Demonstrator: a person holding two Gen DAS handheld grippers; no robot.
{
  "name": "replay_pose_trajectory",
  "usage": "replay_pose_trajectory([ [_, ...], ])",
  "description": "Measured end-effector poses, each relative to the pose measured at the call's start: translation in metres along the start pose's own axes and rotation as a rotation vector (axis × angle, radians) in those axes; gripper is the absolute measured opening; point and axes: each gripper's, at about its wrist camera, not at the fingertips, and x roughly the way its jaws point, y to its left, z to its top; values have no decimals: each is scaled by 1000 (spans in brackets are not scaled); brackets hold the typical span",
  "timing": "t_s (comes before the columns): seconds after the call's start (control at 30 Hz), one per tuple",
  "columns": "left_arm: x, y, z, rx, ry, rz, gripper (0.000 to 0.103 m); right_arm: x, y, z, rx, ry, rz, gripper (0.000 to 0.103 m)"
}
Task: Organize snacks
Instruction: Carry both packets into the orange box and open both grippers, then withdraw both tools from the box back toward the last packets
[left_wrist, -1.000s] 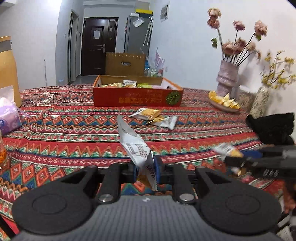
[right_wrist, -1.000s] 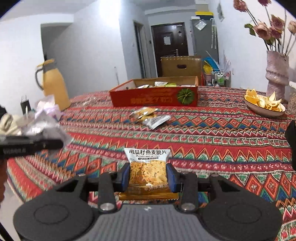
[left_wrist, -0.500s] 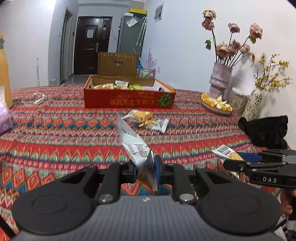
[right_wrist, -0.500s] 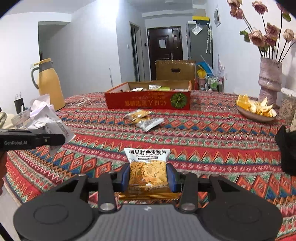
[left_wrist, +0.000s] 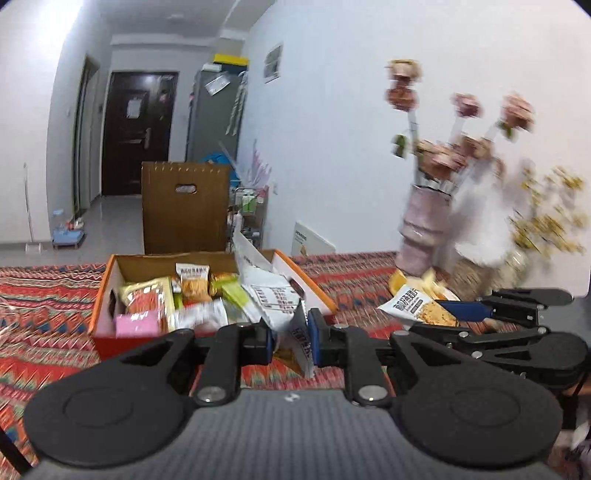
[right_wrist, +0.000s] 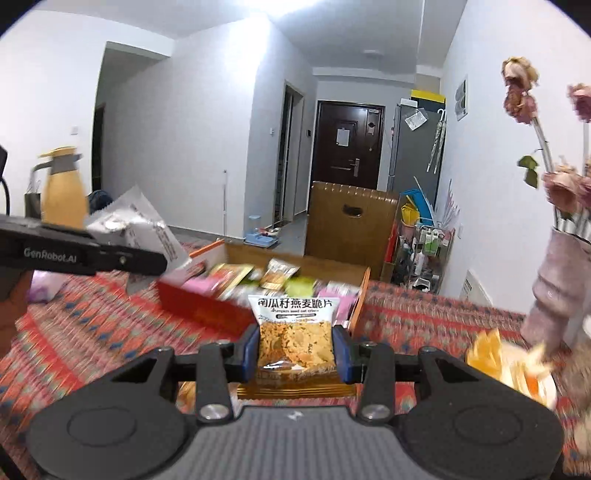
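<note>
In the left wrist view, the left gripper (left_wrist: 290, 338) sits at lower centre, its blue-padded jaws pinched tight on a white crinkled foil snack packet (left_wrist: 271, 291) printed with black text; the packet sticks up and leans toward upper left, overlapping the near rim of the orange cardboard box (left_wrist: 101, 306). The box is a shallow open rectangle at centre left, white inside, and holds a loose heap of glossy sachets (yellow-green, pink, orange). It stands on a woven tablecloth (left_wrist: 40, 314) with a red zigzag pattern. At centre right, the right gripper (left_wrist: 443, 312) reaches in from the right edge, a flat pumpkin seed oat crisp packet (left_wrist: 412, 304) clamped between its fingers. Behind it stands a ribbed pinkish vase (left_wrist: 424, 229) of dried roses, blurred.

In the right wrist view, the right gripper (right_wrist: 295, 349) at lower centre is closed on the oat crisp packet (right_wrist: 293, 328): white header with Chinese characters, clear window showing golden grainy crisps, amber crimped bottom edge. The box (right_wrist: 207, 308) lies just beyond it, blurred. At centre left the left gripper's black finger (right_wrist: 85, 254) carries the white foil packet (right_wrist: 142, 225), in front of a yellow thermos jug (right_wrist: 62, 188). A shallow dish of orange peel pieces (right_wrist: 513, 365) sits at lower right.
</note>
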Motion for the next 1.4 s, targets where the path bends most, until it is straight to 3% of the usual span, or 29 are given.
replay_pose_trajectory([
  [0.1, 51, 17, 15, -25, 19, -20, 19, 57, -21, 20, 45, -11, -12, 40],
  [0.27, 126, 33, 18, -82, 67, -36, 19, 142, -41, 24, 124, 24, -37, 40],
  [0.43, 172, 48, 13, -137, 132, -30, 19, 197, -35, 14, 54, 79, -49, 43],
  [0.47, 179, 50, 12, -138, 132, -24, 19, 205, -36, 12, 52, 86, -58, 46],
  [0.5, 185, 53, 10, -143, 133, -23, 19, 210, -38, 10, 56, 89, -72, 63],
  [0.53, 190, 55, 8, -151, 135, -29, 19, 212, -39, 8, 62, 93, -82, 73],
  [0.6, 201, 57, 1, -175, 157, -34, 24, 207, -45, 10, 51, 100, -70, 73],
  [0.67, 201, 61, -1, -206, 156, -34, 39, 200, -46, 14, 8, 101, -102, 77],
  [0.7, 201, 61, 0, -208, 163, -41, 40, 199, -47, 16, -3, 109, -105, 78],
  [0.77, 201, 61, 1, -212, 174, -41, 56, 195, -48, 21, -12, 127, -86, 78],
  [0.83, 195, 62, 5, -206, 163, -4, 61, 187, -46, 25, -19, 106, -106, 85],
  [0.97, 162, 63, 18, -184, 92, 36, 76, 165, -49, 35, 16, 61, -130, 87],
  [1.07, 129, 61, 18, -183, 84, 34, 79, 133, -50, 38, 51, 18, -122, 90],
  [1.23, 59, 44, 5, -83, 74, 49, 84, 71, -30, 39, 55, -47, -99, 95],
  [1.4, -17, 22, -15, -28, 34, 45, 91, 14, 2, 18, 27, -50, -70, 96],
])
